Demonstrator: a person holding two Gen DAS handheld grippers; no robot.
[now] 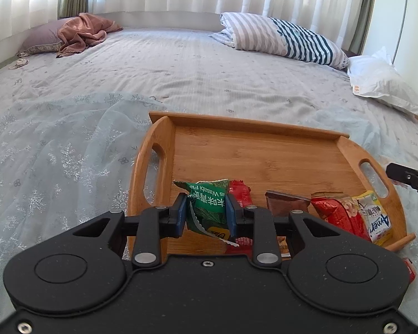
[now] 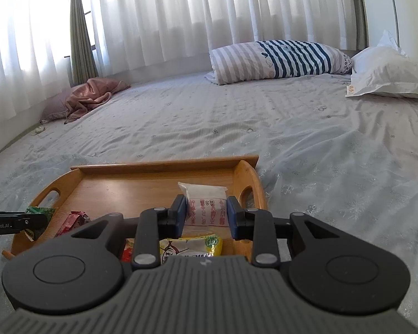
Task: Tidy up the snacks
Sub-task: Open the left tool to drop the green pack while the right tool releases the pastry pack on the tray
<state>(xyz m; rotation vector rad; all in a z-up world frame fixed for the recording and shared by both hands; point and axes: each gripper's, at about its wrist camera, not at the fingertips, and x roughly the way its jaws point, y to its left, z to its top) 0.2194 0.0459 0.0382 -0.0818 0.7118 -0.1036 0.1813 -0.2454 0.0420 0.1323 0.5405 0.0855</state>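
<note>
Left gripper (image 1: 206,211): fingers clamped on the green wasabi packet (image 1: 209,206), over the wooden tray (image 1: 264,150) at its 7 o'clock corner.
Right gripper (image 2: 206,214): fingers clamped on the white packet (image 2: 206,206), over the tray's 4 o'clock side.
Tray: sits on the bed (image 1: 181,69).
Tray's near edge: red packet (image 1: 241,194), brown packet (image 1: 285,203), red-and-white packet (image 1: 337,214), yellow packet (image 1: 376,217) in a row.
Striped pillow (image 1: 287,37): 1 o'clock, well apart.
</note>
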